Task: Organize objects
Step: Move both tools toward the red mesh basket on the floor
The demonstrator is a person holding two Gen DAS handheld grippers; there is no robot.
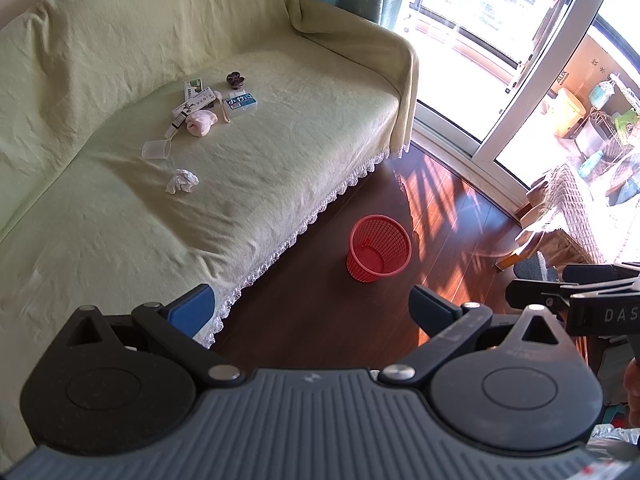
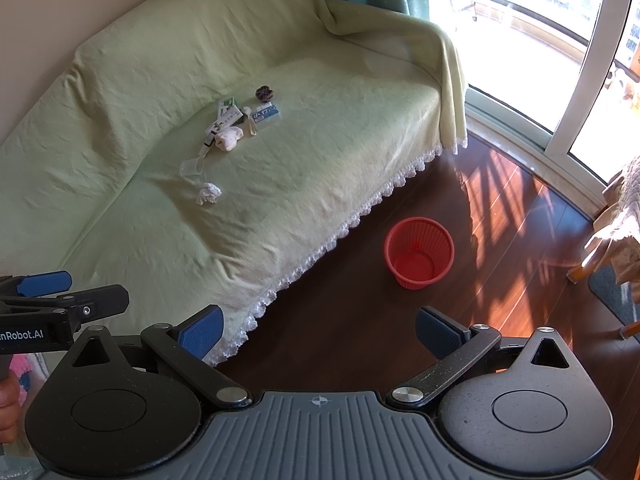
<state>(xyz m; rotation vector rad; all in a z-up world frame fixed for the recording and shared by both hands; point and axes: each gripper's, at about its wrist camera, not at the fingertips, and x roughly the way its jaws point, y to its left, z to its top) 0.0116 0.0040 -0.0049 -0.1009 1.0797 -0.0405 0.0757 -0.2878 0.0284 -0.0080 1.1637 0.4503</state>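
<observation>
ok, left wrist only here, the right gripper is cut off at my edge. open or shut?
Observer: Open. The right wrist view shows the right gripper with jaws wide apart and nothing between them.
Operator: Basket relative to it?
Observer: The red basket stands upright on the floor ahead, slightly right of its centre line, and it is empty.
Operator: What's behind my left gripper?
Observer: A hand grips its handle, at that view's left edge.

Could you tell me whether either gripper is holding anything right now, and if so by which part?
Nothing is held. The left gripper and right gripper both have their jaws spread wide and bare, well short of the sofa.
</observation>
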